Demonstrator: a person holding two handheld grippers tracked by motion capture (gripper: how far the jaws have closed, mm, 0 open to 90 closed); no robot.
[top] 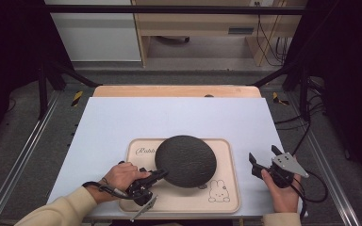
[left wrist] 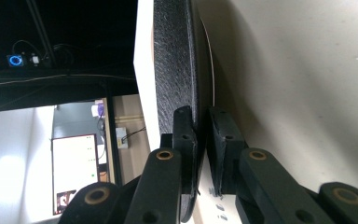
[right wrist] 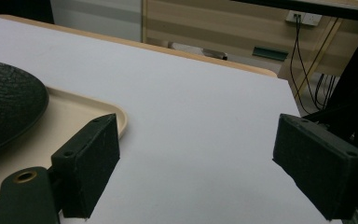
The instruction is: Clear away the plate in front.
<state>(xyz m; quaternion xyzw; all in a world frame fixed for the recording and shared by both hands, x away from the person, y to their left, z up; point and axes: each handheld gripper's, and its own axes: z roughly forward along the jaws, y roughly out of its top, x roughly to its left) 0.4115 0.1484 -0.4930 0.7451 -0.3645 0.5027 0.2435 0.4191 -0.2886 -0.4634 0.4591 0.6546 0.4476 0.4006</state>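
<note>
I saw a table (top: 122,117) with a pale top and a wooden strip along its far edge; a beige tray (top: 226,188) lay flat on it near my side, printed with a rabbit and script

we see the tray (top: 226,162) on the tabletop (top: 122,122) at the middle of its near edge. the disc (top: 185,160) lies on the tray, over its middle and left part, reaching the tray's far edge. the left gripper (top: 162,174) meets the disc's near left rim. the right gripper (top: 264,159) sits right of the tray, near the tabletop's near right corner.
</note>
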